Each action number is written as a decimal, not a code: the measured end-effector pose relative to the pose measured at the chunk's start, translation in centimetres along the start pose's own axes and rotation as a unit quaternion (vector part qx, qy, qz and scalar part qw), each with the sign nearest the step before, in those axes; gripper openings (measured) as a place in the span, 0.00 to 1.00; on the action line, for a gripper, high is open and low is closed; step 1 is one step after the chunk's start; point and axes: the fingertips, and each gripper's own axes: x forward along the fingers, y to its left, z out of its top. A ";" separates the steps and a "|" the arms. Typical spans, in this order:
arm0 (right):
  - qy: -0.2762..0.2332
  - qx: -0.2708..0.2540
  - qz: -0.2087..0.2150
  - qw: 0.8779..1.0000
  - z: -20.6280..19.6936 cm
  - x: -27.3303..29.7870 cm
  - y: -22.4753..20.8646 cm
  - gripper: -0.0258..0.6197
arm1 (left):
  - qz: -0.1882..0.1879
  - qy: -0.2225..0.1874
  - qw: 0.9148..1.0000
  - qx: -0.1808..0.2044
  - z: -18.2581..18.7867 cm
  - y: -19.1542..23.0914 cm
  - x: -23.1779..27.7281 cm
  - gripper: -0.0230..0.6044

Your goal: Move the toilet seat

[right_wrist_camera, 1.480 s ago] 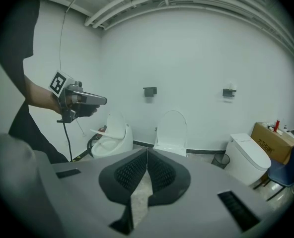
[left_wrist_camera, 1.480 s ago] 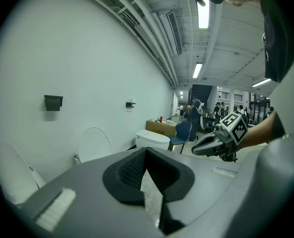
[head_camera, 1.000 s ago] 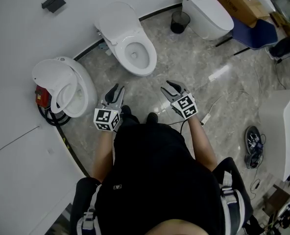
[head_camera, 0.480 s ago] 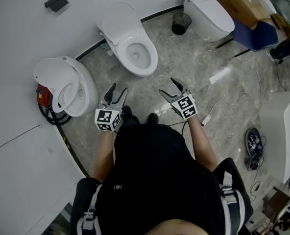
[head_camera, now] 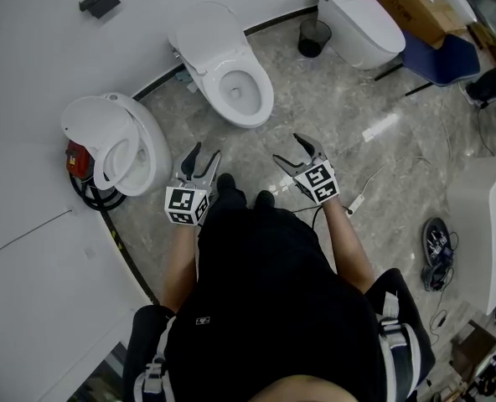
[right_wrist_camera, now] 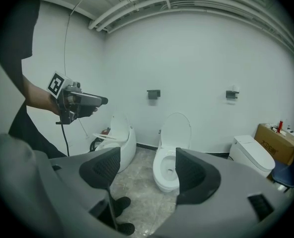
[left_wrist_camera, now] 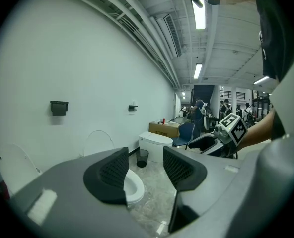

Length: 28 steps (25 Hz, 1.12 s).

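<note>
White porcelain lines the wall ahead of the person, who stands on grey marble-look floor with both tools raised at waist height and aimed forward. The left gripper (head_camera: pixel 204 152) and the right gripper (head_camera: pixel 288 147) are both empty: their jaws have just been opening and stand apart, the right wider than the left, with nothing between either pair. That reads as readying for a grasp, not one under way.

The right gripper view frames the middle toilet (head_camera: pixel 231 78) between its jaws, so its toilet seat (head_camera: pixel 263 99) is the likely target. It seems to lie flat on the bowl under the raised lid (head_camera: pixel 204 32), well apart from both grippers.

Open floor lies between the person's shoes (head_camera: pixel 231 193) and that bowl, so nothing blocks the reach. To the left a round toilet (head_camera: pixel 143 153) stands near the left gripper, its own ring half lifted, with black cable (head_camera: pixel 89 195) coiled at its base. Further right are a black bin (head_camera: pixel 313 36), a closed toilet (head_camera: pixel 361 23), a cardboard box (head_camera: pixel 407 7) and a blue chair (head_camera: pixel 441 57), all clear of the path.
</note>
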 end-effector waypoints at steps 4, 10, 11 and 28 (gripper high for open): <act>-0.002 -0.004 0.002 1.000 0.3 0.7 0.4 0.59 | 0.007 0.006 1.000 -0.006 -1.0 0.6 -0.5 0.38; 0.001 -0.007 0.001 1.000 0.4 0.7 0.6 0.59 | 0.012 0.003 1.000 -0.016 -1.2 1.4 -0.5 0.37; 0.002 -0.008 -0.001 1.000 0.4 0.6 0.4 0.59 | 0.012 0.001 1.000 -0.016 -1.0 1.5 -0.4 0.37; 0.016 0.002 -0.011 1.000 0.4 2.2 -0.7 0.58 | 0.008 0.004 1.000 -0.028 -1.7 3.7 1.1 0.36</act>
